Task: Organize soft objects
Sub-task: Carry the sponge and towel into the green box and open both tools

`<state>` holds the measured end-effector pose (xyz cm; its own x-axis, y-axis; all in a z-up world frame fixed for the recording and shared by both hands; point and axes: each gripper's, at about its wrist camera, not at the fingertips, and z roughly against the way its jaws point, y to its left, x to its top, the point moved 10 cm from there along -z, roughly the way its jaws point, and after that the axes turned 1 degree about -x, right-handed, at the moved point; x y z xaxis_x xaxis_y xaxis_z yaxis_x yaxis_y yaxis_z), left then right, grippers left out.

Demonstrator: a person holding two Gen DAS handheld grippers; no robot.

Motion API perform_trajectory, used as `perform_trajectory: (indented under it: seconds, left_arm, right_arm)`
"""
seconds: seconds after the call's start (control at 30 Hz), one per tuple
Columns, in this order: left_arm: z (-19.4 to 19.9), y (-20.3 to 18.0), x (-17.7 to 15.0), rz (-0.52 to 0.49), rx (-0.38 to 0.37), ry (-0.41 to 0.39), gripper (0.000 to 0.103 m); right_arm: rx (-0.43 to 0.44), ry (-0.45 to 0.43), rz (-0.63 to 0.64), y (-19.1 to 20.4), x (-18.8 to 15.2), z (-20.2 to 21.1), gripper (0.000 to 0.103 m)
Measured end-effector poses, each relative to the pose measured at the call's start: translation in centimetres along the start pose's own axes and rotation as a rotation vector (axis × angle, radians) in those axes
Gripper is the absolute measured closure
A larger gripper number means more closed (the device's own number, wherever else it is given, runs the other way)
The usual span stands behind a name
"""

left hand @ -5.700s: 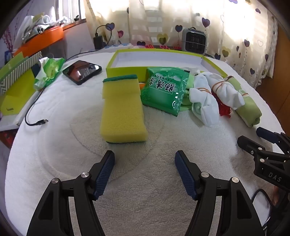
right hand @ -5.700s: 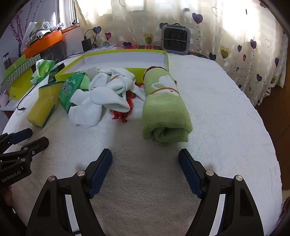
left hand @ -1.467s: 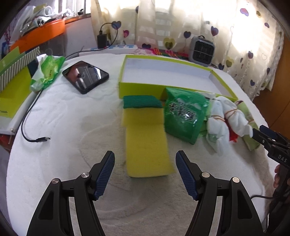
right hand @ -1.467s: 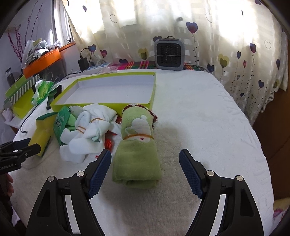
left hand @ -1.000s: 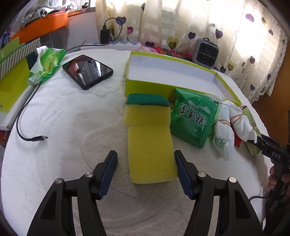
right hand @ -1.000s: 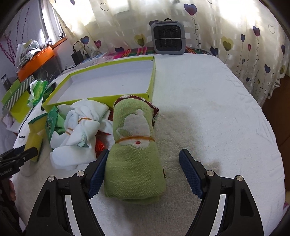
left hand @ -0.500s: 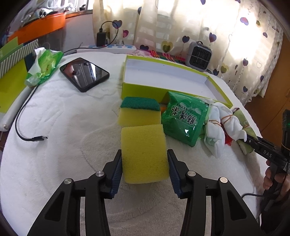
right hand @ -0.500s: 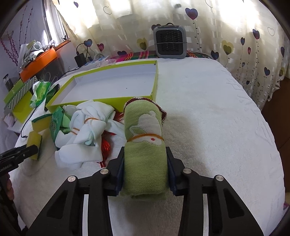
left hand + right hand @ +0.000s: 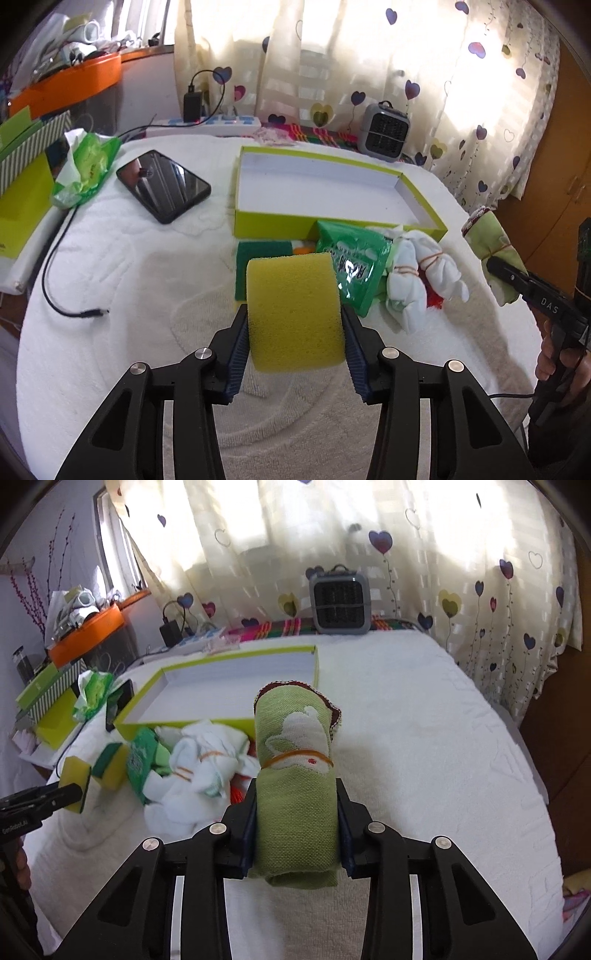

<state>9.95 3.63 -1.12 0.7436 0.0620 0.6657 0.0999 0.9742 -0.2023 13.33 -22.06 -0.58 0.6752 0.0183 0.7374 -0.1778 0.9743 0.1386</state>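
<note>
My left gripper (image 9: 294, 317) is shut on a yellow sponge (image 9: 291, 295), held a little above the white towelled table. My right gripper (image 9: 295, 801) grips a rolled green towel (image 9: 295, 746) bound with a rubber band; its jaws are still closing on the roll, which is raised off the table. A shallow green-rimmed box (image 9: 332, 227) stands open behind both, with nothing in it. In front of the box lie a second sponge with a green scrub top (image 9: 266, 251), a green packet (image 9: 351, 266) and a white sock bundle (image 9: 417, 273).
A black phone (image 9: 162, 184), a loose cable (image 9: 55, 288) and a green tissue pack (image 9: 85, 166) lie at the left. A small grey heater (image 9: 340, 605) stands at the back by the curtain. The table's right edge drops off beside the towel.
Both grippers closed from open: the left onto the yellow sponge, the right onto the green towel roll. Both have since lifted their loads off the table.
</note>
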Motion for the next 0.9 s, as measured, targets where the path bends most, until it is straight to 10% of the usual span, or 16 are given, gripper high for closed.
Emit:
perform_trajectory:
  seconds: [0.9]
  left_arm:
    - [-9.5, 1.8, 11.6, -0.019, 0.012, 0.081, 0.058]
  right_arm:
    - [-0.022, 0.053, 0.012, 2.2, 7.1, -7.3, 0.066]
